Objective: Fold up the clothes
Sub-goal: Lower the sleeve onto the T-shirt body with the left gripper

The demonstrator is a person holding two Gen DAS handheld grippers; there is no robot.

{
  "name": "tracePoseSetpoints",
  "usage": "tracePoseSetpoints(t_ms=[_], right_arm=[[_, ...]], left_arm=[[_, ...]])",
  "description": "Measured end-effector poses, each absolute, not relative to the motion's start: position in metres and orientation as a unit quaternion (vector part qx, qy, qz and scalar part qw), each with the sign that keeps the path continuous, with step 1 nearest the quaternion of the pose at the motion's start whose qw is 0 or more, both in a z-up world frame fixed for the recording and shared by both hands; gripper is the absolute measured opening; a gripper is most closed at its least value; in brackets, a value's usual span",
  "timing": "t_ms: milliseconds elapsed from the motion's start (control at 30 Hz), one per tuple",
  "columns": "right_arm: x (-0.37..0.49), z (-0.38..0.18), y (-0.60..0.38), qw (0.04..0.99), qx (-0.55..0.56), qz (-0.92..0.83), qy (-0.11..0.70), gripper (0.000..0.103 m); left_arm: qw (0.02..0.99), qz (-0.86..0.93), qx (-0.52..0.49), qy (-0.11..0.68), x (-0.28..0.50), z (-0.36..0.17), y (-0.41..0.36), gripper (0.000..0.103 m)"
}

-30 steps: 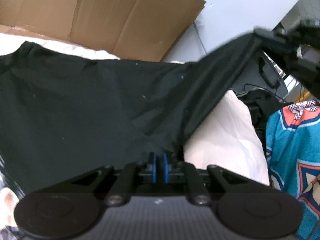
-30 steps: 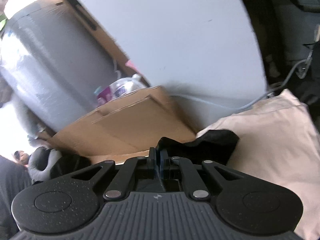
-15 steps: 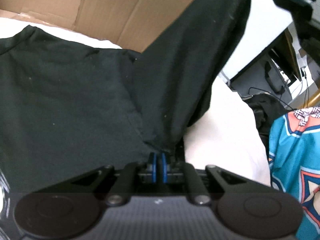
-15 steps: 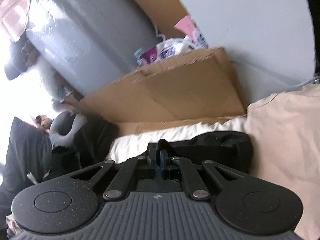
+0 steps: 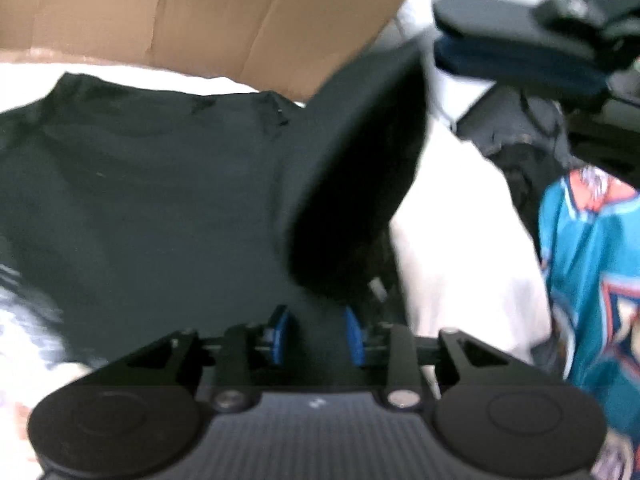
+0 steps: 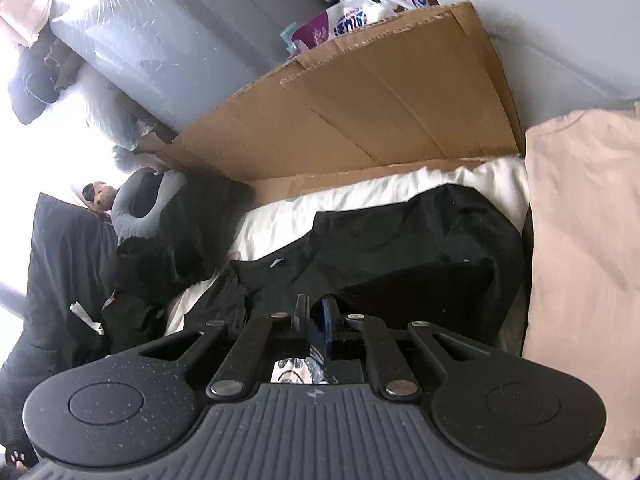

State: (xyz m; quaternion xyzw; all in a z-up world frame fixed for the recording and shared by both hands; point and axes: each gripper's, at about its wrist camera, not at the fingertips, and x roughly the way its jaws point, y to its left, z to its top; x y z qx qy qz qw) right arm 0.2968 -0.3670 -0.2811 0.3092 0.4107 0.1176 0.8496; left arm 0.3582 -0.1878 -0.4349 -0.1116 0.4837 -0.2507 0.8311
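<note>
A black shirt [image 5: 140, 208] lies spread on a white bed sheet [image 5: 460, 288]. Its right side [image 5: 356, 184] is lifted and folded over towards the middle. My left gripper [image 5: 316, 334] is open just above the shirt's near edge, with black cloth between the blue pads but not clamped. In the right wrist view the same shirt [image 6: 420, 252] lies bunched on the sheet [image 6: 360, 200]. My right gripper [image 6: 316, 316] has its pads nearly together with a fold of the black cloth between them.
A cardboard sheet [image 5: 192, 16] stands behind the bed and also shows in the right wrist view [image 6: 360, 112]. A teal jersey [image 5: 592, 280] lies at the right. A beige garment [image 6: 584, 240] lies right of the shirt. Dark clothes [image 6: 168, 240] are piled at the left.
My left gripper has opened and let go of the shirt's edge. My right gripper has carried the shirt's side over and down towards the bed.
</note>
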Motion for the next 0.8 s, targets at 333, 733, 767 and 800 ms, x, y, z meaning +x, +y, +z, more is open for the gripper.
tracePoseSetpoints(t_ms=[333, 733, 767, 800], right_arm=[[0.281, -0.293, -0.387, 0.859, 0.287, 0.078, 0.418, 0.029], [0.271, -0.343, -0.377, 0.866, 0.176, 0.047, 0.465, 0.044], [0.27, -0.347, -0.376, 0.866, 0.167, 0.046, 0.469, 0.044], [0.27, -0.351, -0.374, 0.866, 0.158, 0.045, 0.472, 0.044]], left_arm=[[0.843, -0.242, 0.009, 0.48, 0.35, -0.397, -0.143, 0.055], [0.843, -0.269, 0.167, 0.436, 0.342, -0.412, -0.191, 0.059], [0.842, -0.267, 0.175, 0.435, 0.342, -0.416, -0.194, 0.058], [0.841, -0.267, 0.178, 0.435, 0.342, -0.419, -0.196, 0.058]])
